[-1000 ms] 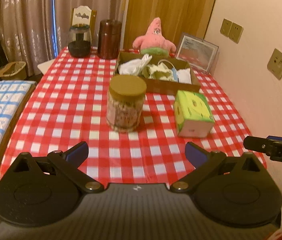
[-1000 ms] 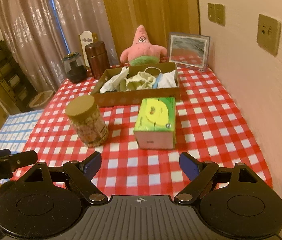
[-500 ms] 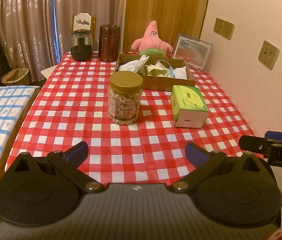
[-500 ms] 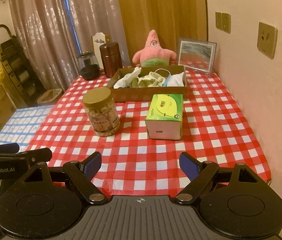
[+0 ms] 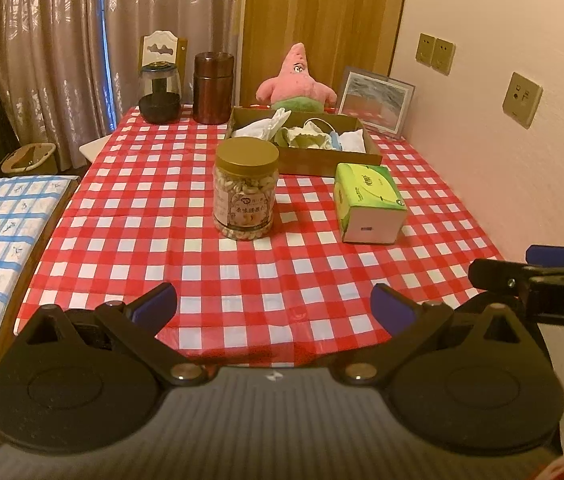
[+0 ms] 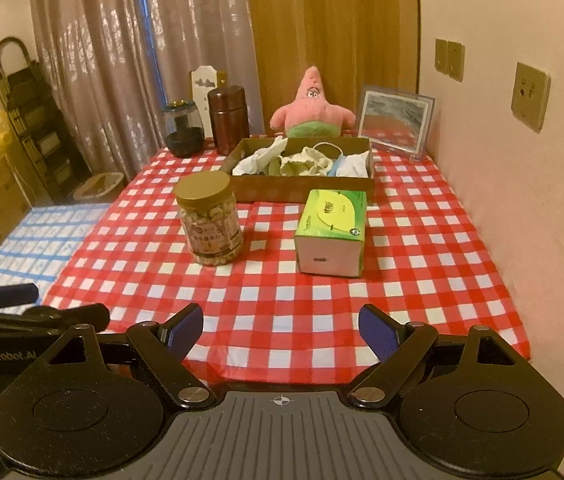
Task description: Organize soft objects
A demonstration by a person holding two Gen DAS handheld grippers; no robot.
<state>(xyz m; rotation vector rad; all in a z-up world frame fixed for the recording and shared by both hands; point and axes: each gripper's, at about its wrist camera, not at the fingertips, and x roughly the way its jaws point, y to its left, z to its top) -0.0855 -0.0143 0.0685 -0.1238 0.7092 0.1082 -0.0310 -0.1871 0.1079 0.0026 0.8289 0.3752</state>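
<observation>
While tongs point(image 5: 273, 308) gape, box point(image 5: 370, 156) sits.

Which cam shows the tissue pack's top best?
Right wrist. There the tissue pack sits nearly straight ahead, so its green printed top and white end face show squarely. The left wrist view has it off to the right and angled, with the top foreshortened and one green side showing.

Plush star's point(image 6: 314, 110) base behind box point(image 6: 302, 190)

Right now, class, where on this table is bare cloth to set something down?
Free: the near strip before the jar and tissue pack, and the left side up to the canisters. Crowded: the back, around the cardboard tray and pink plush.
</observation>
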